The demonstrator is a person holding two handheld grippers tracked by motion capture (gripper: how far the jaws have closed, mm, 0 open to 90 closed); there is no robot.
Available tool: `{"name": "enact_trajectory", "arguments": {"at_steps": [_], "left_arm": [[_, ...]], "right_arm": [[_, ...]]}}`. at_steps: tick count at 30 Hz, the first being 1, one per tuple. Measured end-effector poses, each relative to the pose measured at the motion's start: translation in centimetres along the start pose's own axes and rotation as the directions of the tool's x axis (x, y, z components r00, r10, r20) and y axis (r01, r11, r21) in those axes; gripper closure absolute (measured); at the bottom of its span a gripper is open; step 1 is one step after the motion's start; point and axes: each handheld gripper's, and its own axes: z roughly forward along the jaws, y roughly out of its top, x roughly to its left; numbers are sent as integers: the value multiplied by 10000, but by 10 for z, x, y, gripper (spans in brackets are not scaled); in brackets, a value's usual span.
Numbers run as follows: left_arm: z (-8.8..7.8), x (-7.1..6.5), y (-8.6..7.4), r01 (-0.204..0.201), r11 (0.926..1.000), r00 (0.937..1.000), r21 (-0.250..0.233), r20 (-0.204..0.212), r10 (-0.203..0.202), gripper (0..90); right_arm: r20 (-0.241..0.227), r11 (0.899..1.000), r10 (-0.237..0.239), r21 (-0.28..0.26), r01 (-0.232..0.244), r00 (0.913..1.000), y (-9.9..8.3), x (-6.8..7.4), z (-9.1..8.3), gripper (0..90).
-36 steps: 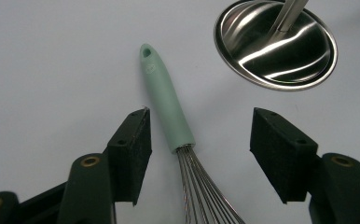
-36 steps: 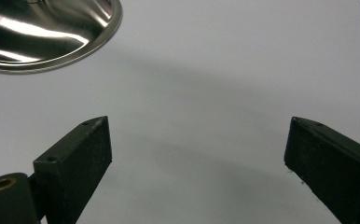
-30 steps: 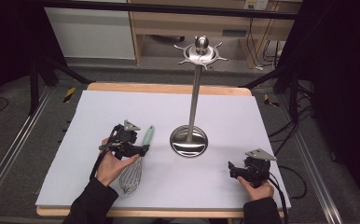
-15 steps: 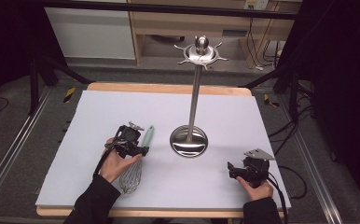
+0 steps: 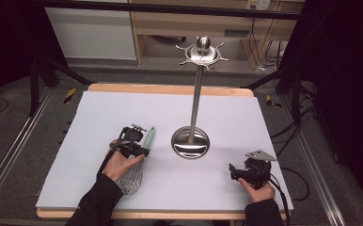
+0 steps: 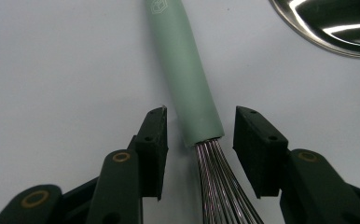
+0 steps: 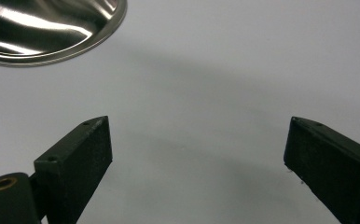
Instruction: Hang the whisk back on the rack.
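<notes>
A whisk with a mint-green handle [image 5: 149, 136] [image 6: 187, 79] and steel wires lies flat on the white mat [image 5: 99, 117], left of the stand. My left gripper [image 5: 141, 150] [image 6: 199, 135] is low over it, one jaw on each side of the handle's end where the wires begin. The jaws have just been closing, and a small gap still shows on both sides, so they stand open. My right gripper [image 5: 233, 170] [image 7: 197, 154] rests near the mat's front right, open wide with bare mat between its fingers.
A tall steel utensil stand, with a round base [image 5: 190, 142] [image 6: 336, 23] [image 7: 43, 28] and a hooked crown [image 5: 202, 52], stands at the mat's middle. The table's wooden edge [image 5: 170, 88] runs along the far side.
My left gripper has sunk toward the whisk and shifted slightly right, its jaws narrowing around the handle. The right gripper has stayed put.
</notes>
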Motion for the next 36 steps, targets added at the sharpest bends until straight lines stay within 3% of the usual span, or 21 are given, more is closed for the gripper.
{"name": "enact_trajectory", "arguments": {"at_steps": [17,30,36], "left_arm": [[17,3,4,204,9971,9998,735,58,-208,632],[18,-2,6,286,9959,9993,862,-272,-264,655],[17,-2,6,418,9951,9990,895,-206,-401,660]], "right_arm": [[-46,10000,-42,35,42,10000,0,0,1,81],[-50,9999,-89,81,89,9999,0,0,1,80],[-57,10000,-49,43,50,10000,1,0,0,80]]}}
